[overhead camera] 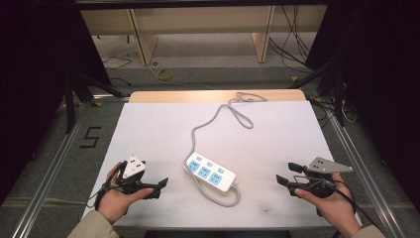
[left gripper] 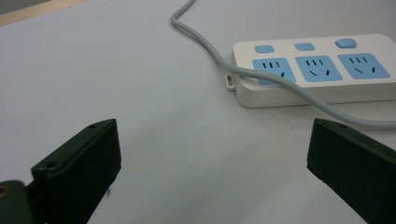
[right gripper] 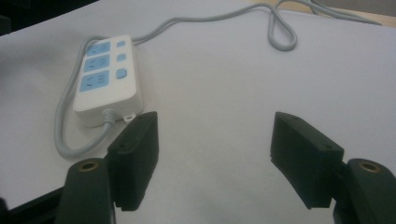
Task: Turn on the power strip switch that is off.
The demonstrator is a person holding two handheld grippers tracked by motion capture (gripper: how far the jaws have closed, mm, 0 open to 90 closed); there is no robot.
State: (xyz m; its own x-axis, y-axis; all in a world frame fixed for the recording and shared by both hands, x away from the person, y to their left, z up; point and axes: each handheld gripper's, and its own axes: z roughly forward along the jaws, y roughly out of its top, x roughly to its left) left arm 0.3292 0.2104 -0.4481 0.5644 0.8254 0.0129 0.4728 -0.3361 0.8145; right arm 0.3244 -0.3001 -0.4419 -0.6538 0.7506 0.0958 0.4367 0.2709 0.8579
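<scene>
High view: left hand low over the worktop near its front-left corner, wrist entering from the front edge, gripping the left gripper with the grey three-cornered plate on top and the tips aimed toward the middle. Fingers apart, holding nothing, close above the white surface. Right hand mirrored near the front-right corner, holding the right gripper, tips aimed inward toward the centre, fingers apart and empty. White power strip with blue sockets lying flat between the two grippers, nearer the front edge, well apart from both. Grey cord looping round the strip's near end, then running toward the back edge and off it.

Left gripper view: fingers spread wide over bare worktop, touching nothing. Power strip ahead and to the right, cord draped across its near corner.

Right gripper view: fingers likewise spread wide, empty, over bare worktop. Power strip ahead to the left, just beyond the left fingertip, cord curling round its near end.
</scene>
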